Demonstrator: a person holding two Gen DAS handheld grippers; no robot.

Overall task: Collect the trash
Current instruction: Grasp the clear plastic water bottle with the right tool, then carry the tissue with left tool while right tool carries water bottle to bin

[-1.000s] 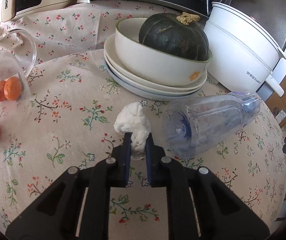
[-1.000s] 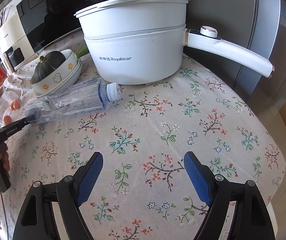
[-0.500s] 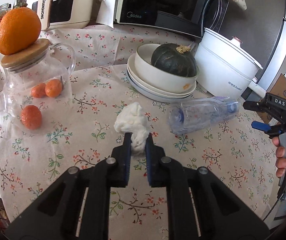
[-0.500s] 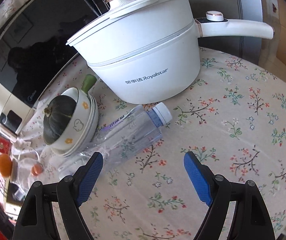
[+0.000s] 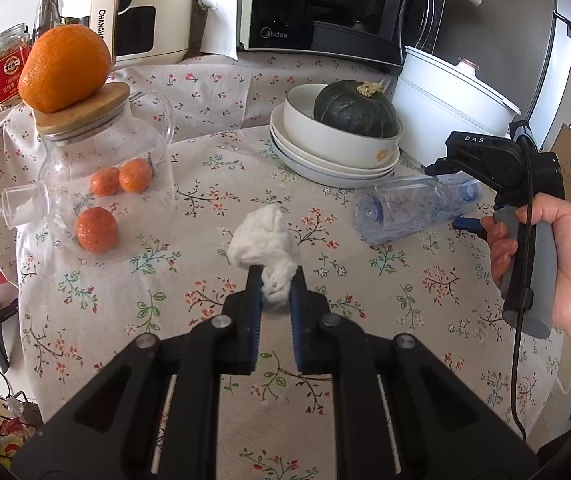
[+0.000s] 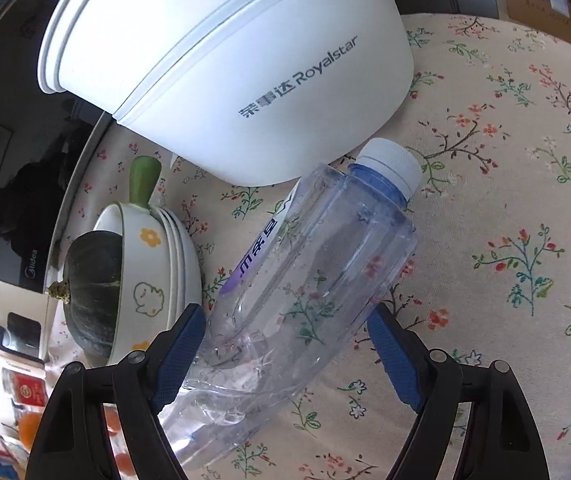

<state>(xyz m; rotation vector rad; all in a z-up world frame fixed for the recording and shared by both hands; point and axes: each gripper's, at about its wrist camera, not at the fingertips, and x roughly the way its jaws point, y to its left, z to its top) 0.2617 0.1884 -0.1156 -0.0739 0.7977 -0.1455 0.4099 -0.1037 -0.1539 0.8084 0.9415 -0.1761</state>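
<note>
Left wrist view: left gripper point(image 5: 275, 288) clamps crumpled tissue point(image 5: 263, 238), wad protruding ahead of fingertips.
Right wrist view: right gripper point(image 6: 285, 344) spread wide, straddling empty bottle point(image 6: 305, 276); long axis runs forward-right, cap far.

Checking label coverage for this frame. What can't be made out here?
- Bottle base: right wrist view, behind the right gripper fingers, cut off below.
- Tissue lower end: left wrist view, buried between the left gripper pads.
- Trash bin: in neither view.
</note>
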